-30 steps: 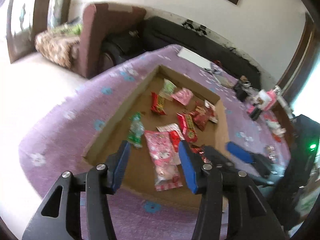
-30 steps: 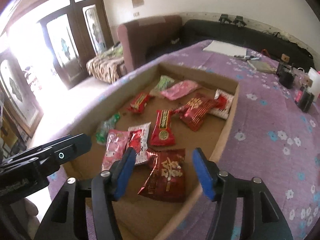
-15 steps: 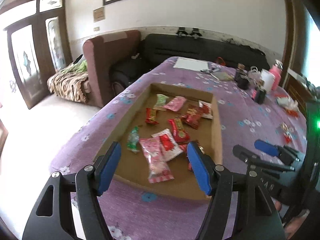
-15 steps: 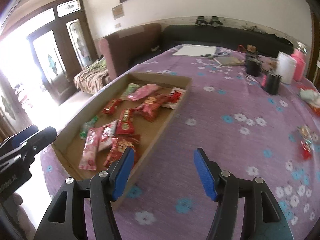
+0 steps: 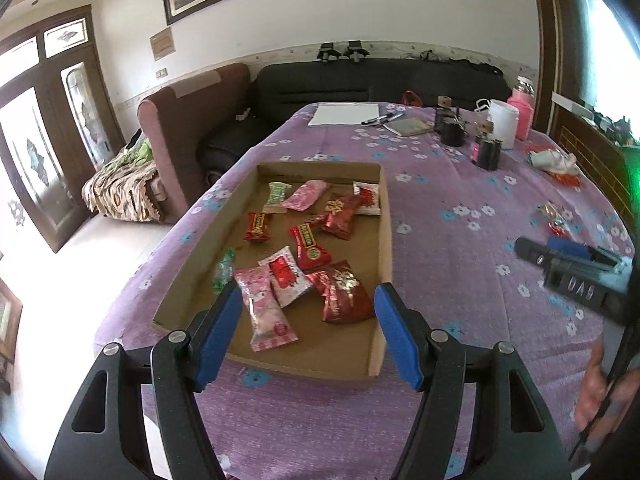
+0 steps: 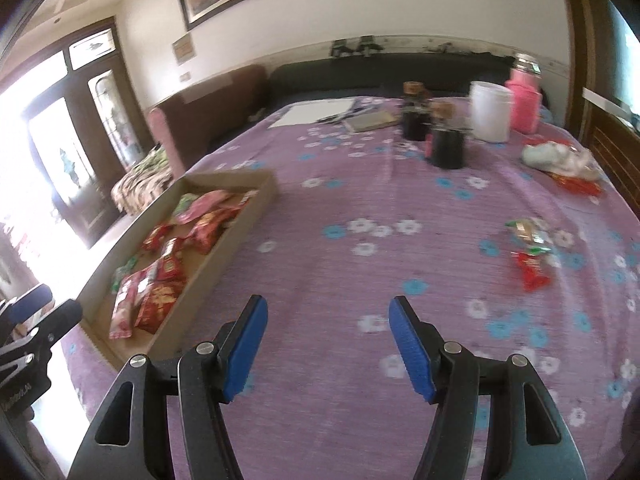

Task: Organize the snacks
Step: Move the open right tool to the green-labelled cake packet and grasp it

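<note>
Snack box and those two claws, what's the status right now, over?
Left gripper open, empty, jaws just widened. Right gripper open, empty, over bare cloth. Cardboard box holds most snacks; loose snacks lie outside on the tablecloth. Nothing blocks them.

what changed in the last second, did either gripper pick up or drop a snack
Neither. Both pulled back from the cardboard tray; the right gripper swung off it over the purple cloth. The left gripper has just been opening, nothing between its jaws. The snacks stayed put.

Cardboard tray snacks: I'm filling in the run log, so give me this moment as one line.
left gripper: open, empty, over cardboard tray | right gripper: open, empty, over tablecloth | loose snacks: outside tray
</note>
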The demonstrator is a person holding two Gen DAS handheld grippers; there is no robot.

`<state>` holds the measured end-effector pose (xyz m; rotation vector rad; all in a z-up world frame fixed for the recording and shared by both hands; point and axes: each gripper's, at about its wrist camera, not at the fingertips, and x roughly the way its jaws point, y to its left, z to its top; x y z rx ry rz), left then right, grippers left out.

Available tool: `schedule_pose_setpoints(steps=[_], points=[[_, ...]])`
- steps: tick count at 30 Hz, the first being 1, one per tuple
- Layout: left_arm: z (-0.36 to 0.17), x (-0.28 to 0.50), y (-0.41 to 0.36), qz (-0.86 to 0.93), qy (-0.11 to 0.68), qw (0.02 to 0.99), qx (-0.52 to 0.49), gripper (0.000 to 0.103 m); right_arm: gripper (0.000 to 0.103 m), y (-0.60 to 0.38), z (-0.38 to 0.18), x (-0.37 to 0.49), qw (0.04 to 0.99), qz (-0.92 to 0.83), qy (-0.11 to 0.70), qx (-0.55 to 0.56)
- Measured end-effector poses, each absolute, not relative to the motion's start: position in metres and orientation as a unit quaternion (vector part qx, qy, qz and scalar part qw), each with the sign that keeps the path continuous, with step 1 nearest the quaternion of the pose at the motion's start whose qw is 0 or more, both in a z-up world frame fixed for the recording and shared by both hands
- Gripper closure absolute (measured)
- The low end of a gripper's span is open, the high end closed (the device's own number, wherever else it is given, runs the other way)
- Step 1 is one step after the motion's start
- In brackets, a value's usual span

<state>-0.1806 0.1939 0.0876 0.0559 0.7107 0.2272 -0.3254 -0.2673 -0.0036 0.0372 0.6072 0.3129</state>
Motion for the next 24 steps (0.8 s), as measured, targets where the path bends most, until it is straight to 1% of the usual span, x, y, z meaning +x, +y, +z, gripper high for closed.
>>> schedule_pose_setpoints(steps=[7, 13, 16, 20, 22, 24], points=[[0.087, -0.18, 0.179, 0.066, 0.361, 0.93, 0.016, 0.035, 0.038, -0.334, 0.002, -0.317, 0.952, 0.093, 0.287, 0.057], [0.085, -0.182, 0.166, 0.016, 0.36, 0.933, -0.006, 0.035, 0.037, -0.42, 0.006, -0.301, 0.952, 0.008, 0.281, 0.123], [0.084, -0.181, 0.159, 0.003, 0.363, 0.932, -0.003, 0.035, 0.037, -0.451, 0.0, -0.285, 0.944, -0.017, 0.296, 0.144], [0.083, -0.18, 0.158, -0.001, 0.366, 0.93, -0.005, 0.035, 0.038, -0.464, -0.01, -0.258, 0.931, -0.014, 0.322, 0.169], [0.083, -0.18, 0.16, -0.003, 0.37, 0.929, -0.013, 0.035, 0.04, -0.465, -0.015, -0.241, 0.926, -0.016, 0.333, 0.177], [0.081, -0.18, 0.163, -0.003, 0.372, 0.928, -0.018, 0.035, 0.047, -0.46, -0.02, -0.223, 0.922, -0.017, 0.347, 0.172]])
